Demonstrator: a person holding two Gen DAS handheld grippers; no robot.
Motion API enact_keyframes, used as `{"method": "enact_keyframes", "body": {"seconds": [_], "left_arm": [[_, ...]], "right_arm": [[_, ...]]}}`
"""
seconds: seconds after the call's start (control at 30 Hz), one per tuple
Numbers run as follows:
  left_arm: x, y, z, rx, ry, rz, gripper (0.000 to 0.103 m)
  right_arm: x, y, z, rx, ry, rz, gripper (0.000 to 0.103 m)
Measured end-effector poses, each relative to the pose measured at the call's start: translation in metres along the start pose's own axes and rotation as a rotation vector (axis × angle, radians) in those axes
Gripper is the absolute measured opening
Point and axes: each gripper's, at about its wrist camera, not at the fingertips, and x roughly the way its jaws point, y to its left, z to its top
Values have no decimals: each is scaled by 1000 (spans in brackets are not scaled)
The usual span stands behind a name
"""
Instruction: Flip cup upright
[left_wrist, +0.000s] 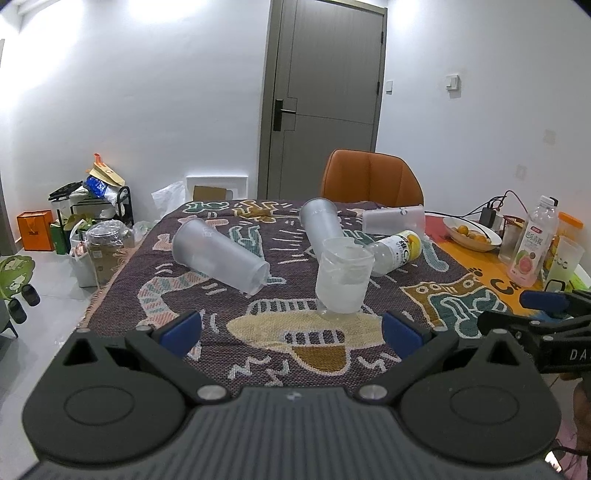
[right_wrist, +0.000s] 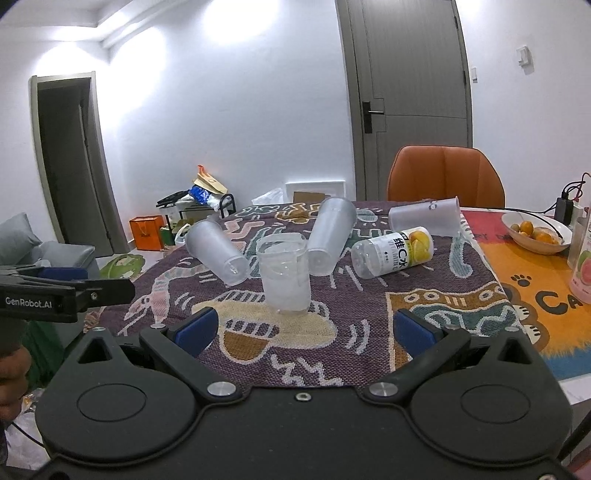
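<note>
Both the left gripper and right gripper hung back, fingers spread and empty, the near cup standing upright on the bench, apparently already righted.

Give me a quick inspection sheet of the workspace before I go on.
Surface: patterned woven cloth over the table.
Job's things: one clear cup upright near the front; three frosted cups lying on their sides.
Clutter: vitamin water bottle lying down; fruit bowl; guava drink bottle.
Grippers: left tongs open, empty; right tongs open, empty.
Cables: charger with red and black leads at the far right edge.
Surroundings: orange chair, closed door, bags on the floor.
</note>
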Motion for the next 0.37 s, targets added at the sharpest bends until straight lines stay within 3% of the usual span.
{"method": "enact_keyframes", "body": {"seconds": [0.37], "left_arm": [[0,1,0,0,2,0,103]], "right_arm": [[0,0,-1,-1,5,0,103]]}}
